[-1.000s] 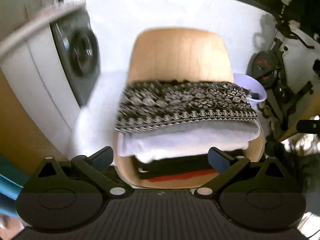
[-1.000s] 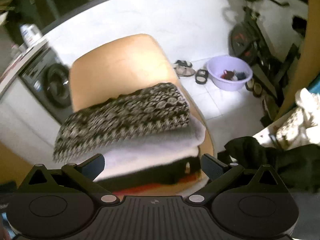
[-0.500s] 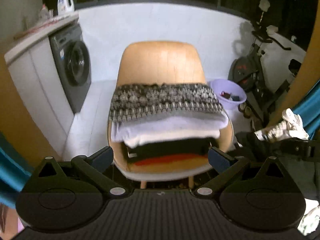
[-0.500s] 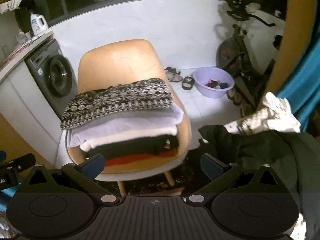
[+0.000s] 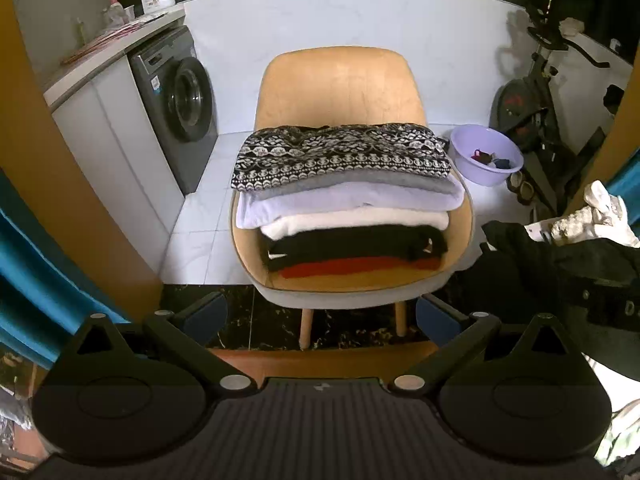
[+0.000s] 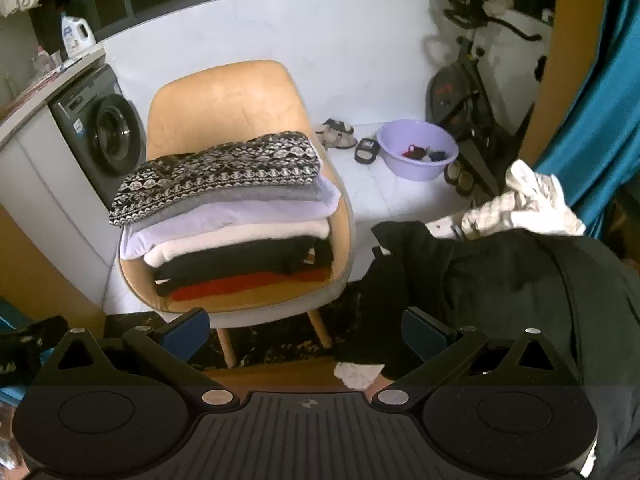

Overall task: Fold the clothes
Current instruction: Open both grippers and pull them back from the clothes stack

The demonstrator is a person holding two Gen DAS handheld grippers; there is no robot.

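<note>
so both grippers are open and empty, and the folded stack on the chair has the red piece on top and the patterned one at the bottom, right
Not quite: the order is reversed. The black-and-white patterned piece tops the stack and the red piece lies at the bottom on the chair, as the left wrist view shows. The left gripper and right gripper are open and empty.

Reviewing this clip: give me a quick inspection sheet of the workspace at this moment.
Surface: tan chair seat, bearing a stack.
Job's things: folded stack, patterned garment on top; unfolded black garment and white cloth heaped to the right.
Clutter: purple basin, sandals on the floor.
Grippers: left gripper and right gripper both open, empty.
Cables: nothing seen.
Surroundings: washing machine, exercise bike, teal curtain.
</note>
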